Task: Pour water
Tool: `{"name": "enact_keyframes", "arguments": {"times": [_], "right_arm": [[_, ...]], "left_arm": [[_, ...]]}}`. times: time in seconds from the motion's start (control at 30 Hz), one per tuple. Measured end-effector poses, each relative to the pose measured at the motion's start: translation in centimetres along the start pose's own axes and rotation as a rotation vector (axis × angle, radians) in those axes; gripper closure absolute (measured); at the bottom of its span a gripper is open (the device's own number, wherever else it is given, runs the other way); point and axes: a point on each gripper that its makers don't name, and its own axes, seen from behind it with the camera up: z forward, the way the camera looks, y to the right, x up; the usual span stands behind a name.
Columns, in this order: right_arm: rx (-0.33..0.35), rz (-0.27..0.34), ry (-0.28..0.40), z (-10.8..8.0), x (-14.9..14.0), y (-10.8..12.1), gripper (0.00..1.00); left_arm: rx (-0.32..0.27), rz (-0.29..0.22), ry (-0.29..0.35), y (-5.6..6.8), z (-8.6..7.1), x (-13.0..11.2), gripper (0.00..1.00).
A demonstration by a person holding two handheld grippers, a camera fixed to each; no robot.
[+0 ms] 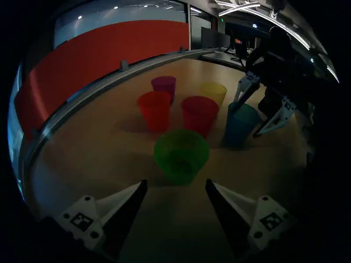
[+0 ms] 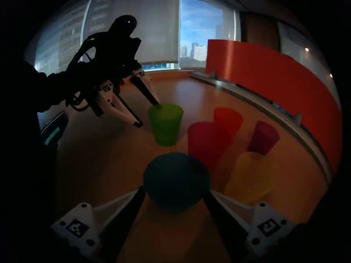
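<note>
Flanking the teal cup [image 2: 175, 179], right gripper [image 2: 173, 190] fingers' grip is unclear; left gripper [image 1: 175, 181] fingers gape before the green cup [image 1: 180, 153].

Surface: smooth light-brown wooden tabletop [image 1: 101, 144], carrying six upright cups in a loose cluster.
Just ahead of the left gripper [image 1: 175, 184] jaws: translucent green plastic cup [image 1: 180, 155], centred on the gap.
Between the right gripper [image 2: 173, 190] jaws: translucent teal plastic cup [image 2: 176, 180], one tip at either side, base on the wood.
Beyond the green cup: translucent orange-red plastic cup [image 1: 154, 110] and translucent crimson plastic cup [image 1: 199, 115], side by side.
Farthest from the left jaws: translucent purple plastic cup [image 1: 163, 87] and translucent yellow plastic cup [image 1: 213, 93].
Right of the right jaws: the yellow cup, just beside the teal one.
</note>
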Motion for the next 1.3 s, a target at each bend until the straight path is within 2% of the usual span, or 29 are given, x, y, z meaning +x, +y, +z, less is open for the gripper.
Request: {"name": "enact_keyframes", "arguments": {"times": [0.4, 0.7, 0.9, 1.1, 1.3], "right_arm": [[-0.087, 0.022, -0.008, -3.0, -1.9, 0.9, 0.00], [-0.159, 0.065, 0.001, -5.8, -2.6, 1.6, 0.00], [-0.216, 0.114, 0.023, -7.5, -2.4, 2.4, 0.00], [-0.296, 0.181, 0.083, -9.5, -1.3, 3.8, 0.00], [-0.411, 0.222, 0.136, -11.1, -0.8, 5.7, 0.00]], "left_arm": [[0.062, -0.048, 0.032, -0.5, -2.2, -0.8, 0.01], [0.124, -0.086, 0.084, -1.0, -4.5, -0.7, 0.01], [0.179, -0.096, 0.143, -1.3, -6.1, 0.4, 0.01], [0.238, -0.089, 0.215, -1.1, -7.5, 1.9, 0.01], [0.342, -0.092, 0.308, -2.0, -9.0, 3.3, 0.01]]}}
